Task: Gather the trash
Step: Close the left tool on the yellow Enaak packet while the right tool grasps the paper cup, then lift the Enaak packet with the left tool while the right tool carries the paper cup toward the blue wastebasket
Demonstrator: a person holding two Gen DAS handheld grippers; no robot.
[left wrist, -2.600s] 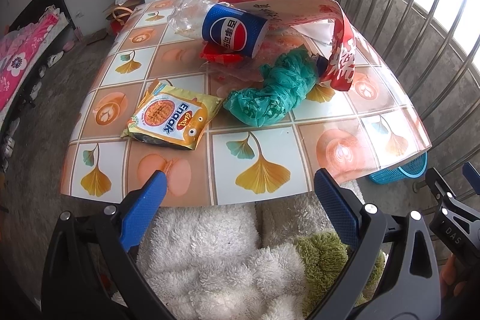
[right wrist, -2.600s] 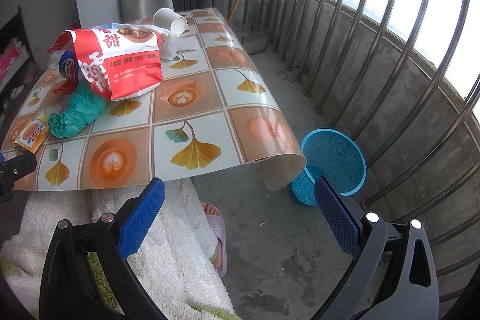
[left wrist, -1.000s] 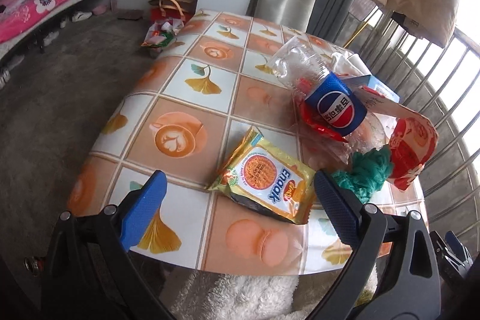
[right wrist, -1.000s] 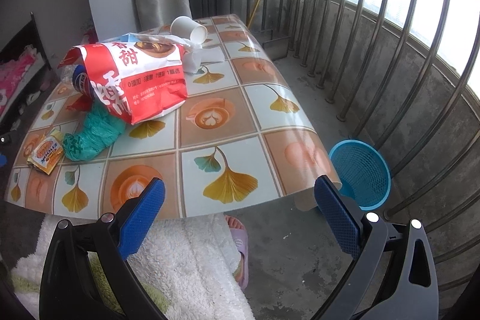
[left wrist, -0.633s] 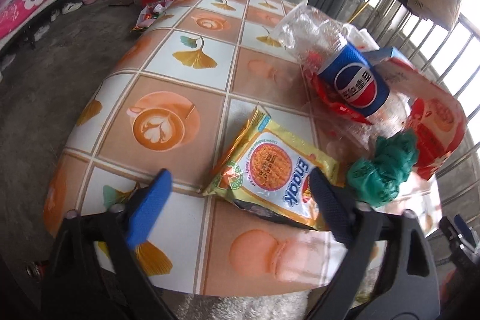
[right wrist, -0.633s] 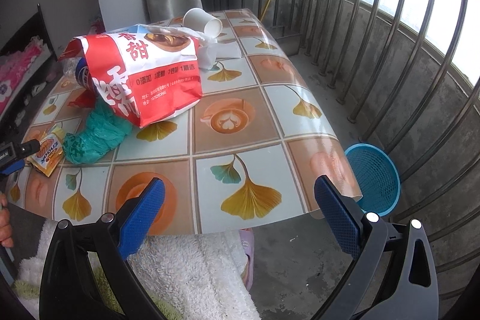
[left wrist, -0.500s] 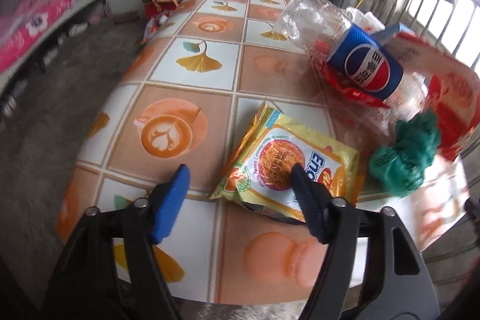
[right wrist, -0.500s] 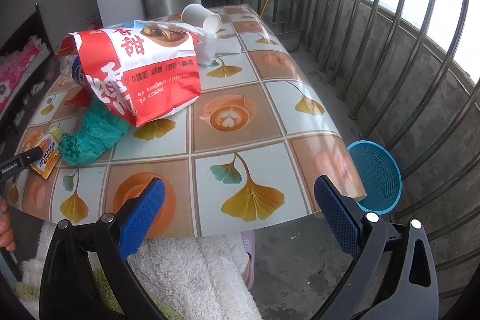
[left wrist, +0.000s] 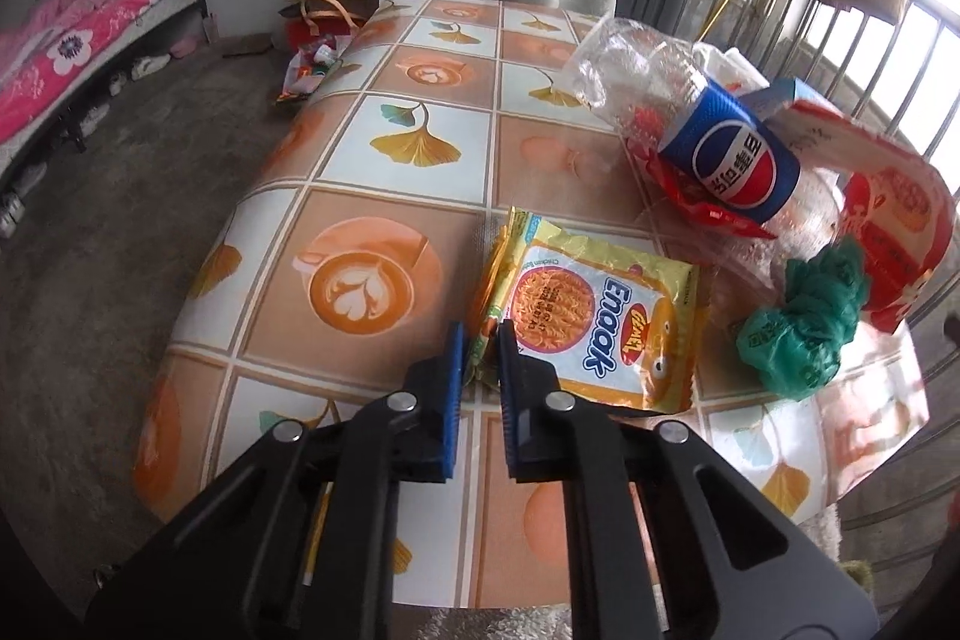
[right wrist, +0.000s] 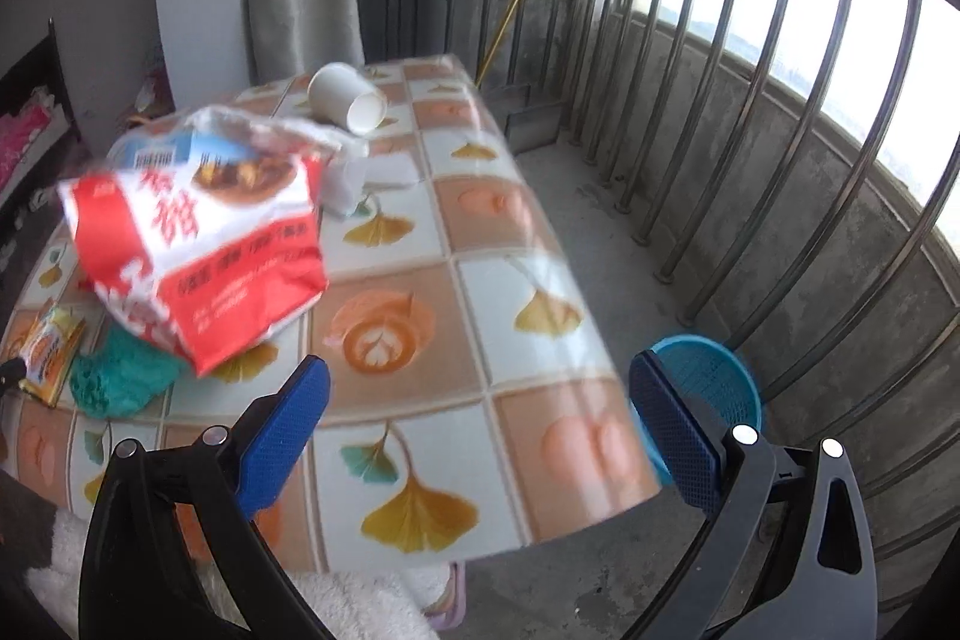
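A yellow Enaak snack packet [left wrist: 594, 328] lies on the tiled table [left wrist: 360, 148]. My left gripper [left wrist: 480, 334] is closing on the packet's near left edge, and the foil sits pinched between the blue pads. Behind it lie a crushed Pepsi bottle [left wrist: 732, 160], a crumpled green plastic bag [left wrist: 804, 328] and a red-and-white food bag [left wrist: 894, 220]. My right gripper [right wrist: 474, 382] hangs open and empty over the table's near right part. From there I see the red-and-white bag [right wrist: 210, 244], a tipped paper cup [right wrist: 348, 100] and the packet [right wrist: 51, 346].
A blue mesh waste basket [right wrist: 714, 376] stands on the concrete floor right of the table, beside the metal railing [right wrist: 750, 160]. White tissue [right wrist: 360, 172] lies behind the red bag. A bed [left wrist: 72, 52] and clutter sit far left. Fluffy white fabric [right wrist: 360, 604] lies below the table's near edge.
My left gripper went from wide open to closed on the snack packet's edge while dropping toward it. My right gripper shifted forward over the table, and its view is blurred.
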